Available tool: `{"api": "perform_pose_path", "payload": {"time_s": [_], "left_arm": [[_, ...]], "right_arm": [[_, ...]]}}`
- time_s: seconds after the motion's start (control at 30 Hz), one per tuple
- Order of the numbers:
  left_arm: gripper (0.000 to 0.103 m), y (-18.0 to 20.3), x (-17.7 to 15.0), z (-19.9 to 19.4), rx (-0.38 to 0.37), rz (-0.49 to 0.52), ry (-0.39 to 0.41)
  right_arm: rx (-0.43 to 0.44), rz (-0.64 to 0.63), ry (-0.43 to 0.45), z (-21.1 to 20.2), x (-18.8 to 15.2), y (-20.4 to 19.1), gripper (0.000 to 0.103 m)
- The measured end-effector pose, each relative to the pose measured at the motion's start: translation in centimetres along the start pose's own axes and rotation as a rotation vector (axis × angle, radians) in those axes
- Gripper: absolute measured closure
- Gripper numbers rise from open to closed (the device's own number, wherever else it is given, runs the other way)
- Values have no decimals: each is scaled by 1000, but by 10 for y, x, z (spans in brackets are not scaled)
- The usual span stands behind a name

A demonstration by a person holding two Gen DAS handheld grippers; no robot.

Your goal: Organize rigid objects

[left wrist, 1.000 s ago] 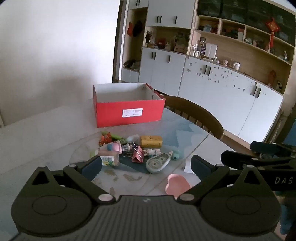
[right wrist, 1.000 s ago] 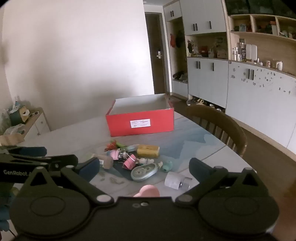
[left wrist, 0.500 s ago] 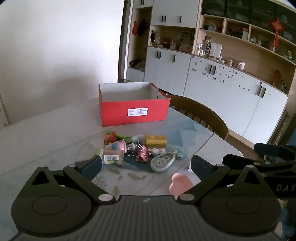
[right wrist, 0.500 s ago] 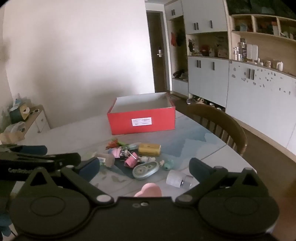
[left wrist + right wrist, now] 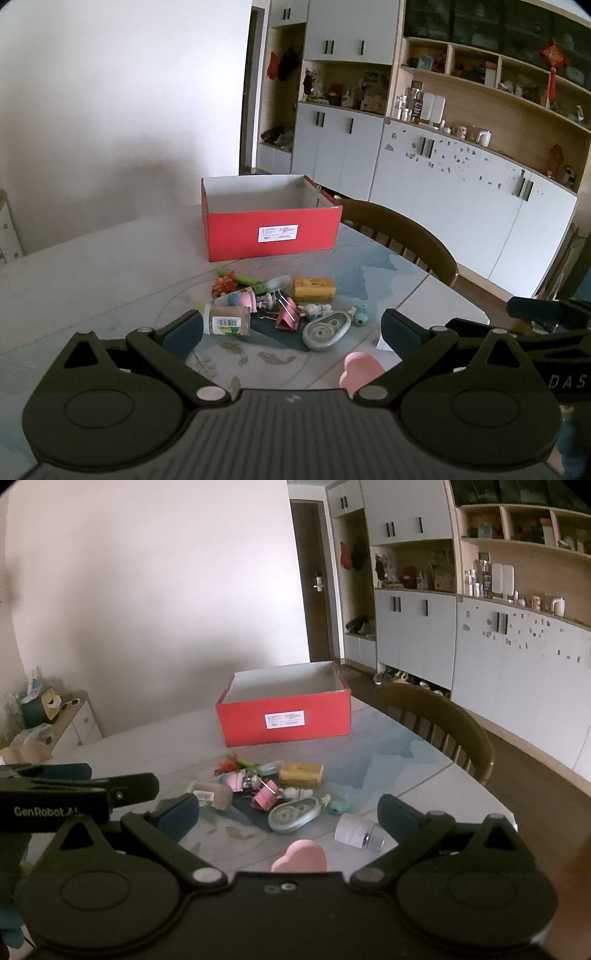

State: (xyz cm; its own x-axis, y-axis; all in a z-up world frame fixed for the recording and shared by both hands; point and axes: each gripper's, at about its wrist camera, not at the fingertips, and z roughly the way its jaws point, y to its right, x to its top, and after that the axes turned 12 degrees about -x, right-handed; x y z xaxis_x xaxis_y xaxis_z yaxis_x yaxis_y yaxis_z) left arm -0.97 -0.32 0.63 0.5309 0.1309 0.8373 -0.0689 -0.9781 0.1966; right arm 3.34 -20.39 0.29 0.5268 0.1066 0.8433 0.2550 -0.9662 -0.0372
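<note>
Reading "GenRobot.AI" on left claw [image 5: 173, 814], spread, right claw [image 5: 286, 818] spread, white-labelled red box [image 5: 284, 718] behind.

Pale table [image 5: 92, 266] under red box [image 5: 271, 230], small-item clutter [image 5: 280, 310].

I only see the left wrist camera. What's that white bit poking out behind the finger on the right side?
Observer: A small white bottle, lying on its side, to the right of the correction tape.
Operator: What's way over on the left?
Observer: A low cabinet with sunglasses on top.
Operator: Is that dark strip at the back a door?
Observer: Yes, a dark door with a silver handle.
</note>
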Motion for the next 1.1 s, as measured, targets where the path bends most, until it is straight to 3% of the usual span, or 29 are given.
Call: {"api": "perform_pose_path", "payload": {"time_s": [0.63,0.83,1.1], "left_arm": [[0,0,2,-6,-23,-6,-2],[0,-7,6,-2,-58,-44,-29],[0,-15,7,1,-84,-40,-7]], "right_arm": [[-43,-12,16,-11,-1,-7,0],[-46,-4,19,-10,-2,-6,0],[-42,-5,17,-11,-1,-8,0]]}}
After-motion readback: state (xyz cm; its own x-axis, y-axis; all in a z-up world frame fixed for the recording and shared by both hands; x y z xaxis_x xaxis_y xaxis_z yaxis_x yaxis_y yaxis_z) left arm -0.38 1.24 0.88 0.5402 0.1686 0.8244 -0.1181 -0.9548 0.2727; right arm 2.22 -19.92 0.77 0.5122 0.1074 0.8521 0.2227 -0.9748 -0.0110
